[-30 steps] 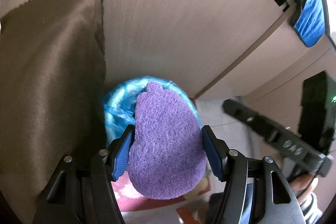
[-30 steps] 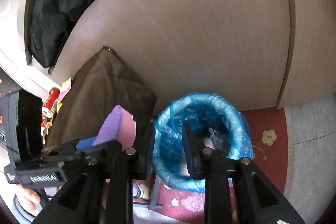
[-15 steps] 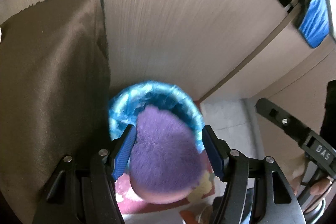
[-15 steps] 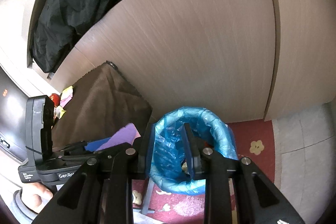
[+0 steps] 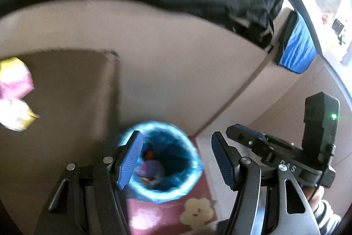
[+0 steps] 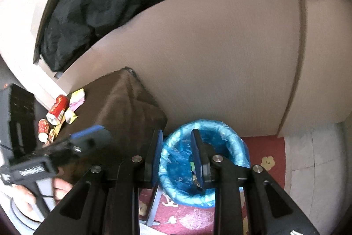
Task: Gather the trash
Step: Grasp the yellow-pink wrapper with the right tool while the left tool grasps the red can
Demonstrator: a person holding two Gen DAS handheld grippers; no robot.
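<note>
Left hand-held gripper (image 5: 176, 158): jaws spread wide, nothing between the blue pads, hanging right above the bin (image 5: 161, 160). Right hand-held gripper (image 6: 176, 155): jaws partly apart, nothing in them, also above the bin's near rim, bin showing through the gap.

Bin has a blue liner and stands on a red floral rug (image 6: 264, 147), just beside the table's corner. Purple sponge (image 5: 150, 167) lies inside the bin on other scraps; something red-orange next to it, too blurred to name.

Table (image 6: 123, 107) has a brown cloth cover. More trash on it at the far left: red can (image 6: 57, 110) on its side, a second smaller red can (image 6: 43, 129) near it, and yellow-pink wrappers (image 6: 76, 99) touching the cans.

Behind: beige cabinet front (image 6: 220, 58), dark clothes (image 6: 99, 3) heaped on top, blue cloth (image 5: 297, 47) at the upper right.
</note>
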